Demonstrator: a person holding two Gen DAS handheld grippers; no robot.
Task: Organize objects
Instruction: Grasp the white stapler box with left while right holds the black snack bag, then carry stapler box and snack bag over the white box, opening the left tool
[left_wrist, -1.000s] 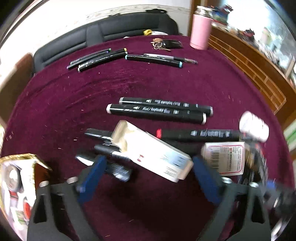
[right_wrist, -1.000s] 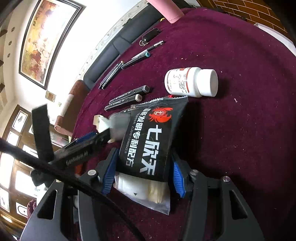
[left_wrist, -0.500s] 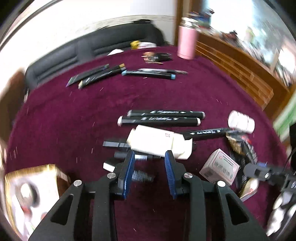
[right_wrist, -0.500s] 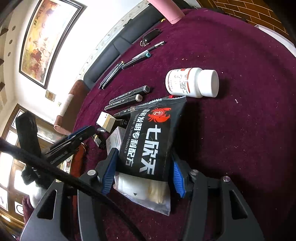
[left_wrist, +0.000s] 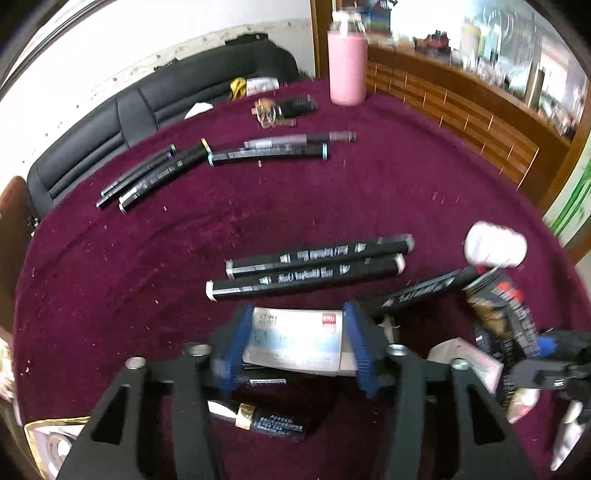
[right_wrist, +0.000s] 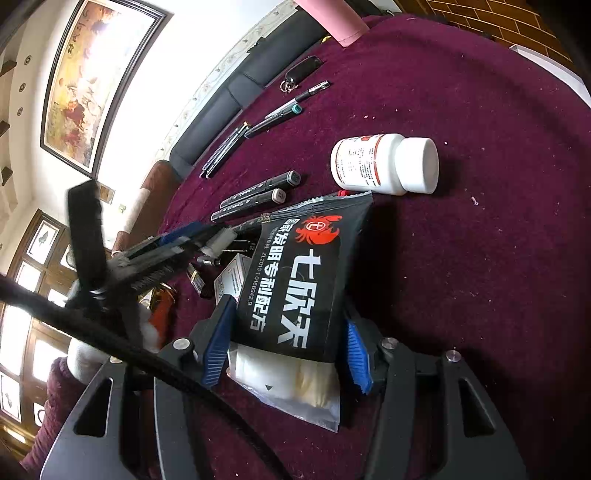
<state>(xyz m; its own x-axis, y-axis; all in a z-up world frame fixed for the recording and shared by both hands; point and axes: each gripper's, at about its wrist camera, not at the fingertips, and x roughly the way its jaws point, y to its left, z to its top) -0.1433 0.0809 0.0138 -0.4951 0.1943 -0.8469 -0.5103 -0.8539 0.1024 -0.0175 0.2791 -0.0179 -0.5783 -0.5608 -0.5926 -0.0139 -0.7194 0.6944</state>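
Observation:
My left gripper (left_wrist: 295, 345) has its blue pads on both sides of a white and pale-blue carton (left_wrist: 295, 339) over the maroon tablecloth (left_wrist: 295, 199); it looks shut on it. A black tube with a gold band (left_wrist: 266, 421) lies under the gripper. Two black markers (left_wrist: 314, 266) lie just beyond the carton. My right gripper (right_wrist: 284, 350) is shut on a black sachet with a red crab logo (right_wrist: 295, 280). A white pill bottle (right_wrist: 384, 164) lies on its side beyond the sachet. The left gripper also shows in the right wrist view (right_wrist: 192, 240).
More markers and pens (left_wrist: 207, 162) lie at the far side with a key fob (left_wrist: 288, 109) and a pink bottle (left_wrist: 347, 70). A small white box (right_wrist: 232, 277) sits left of the sachet. A gold-edged box (left_wrist: 48, 443) lies at the near left. A black sofa (left_wrist: 166, 110) stands beyond the table.
My left gripper, open around the carton a second ago, drew back nearly shut and empty, then moved forward and now has its pads against the carton. The right gripper stayed still on the sachet.

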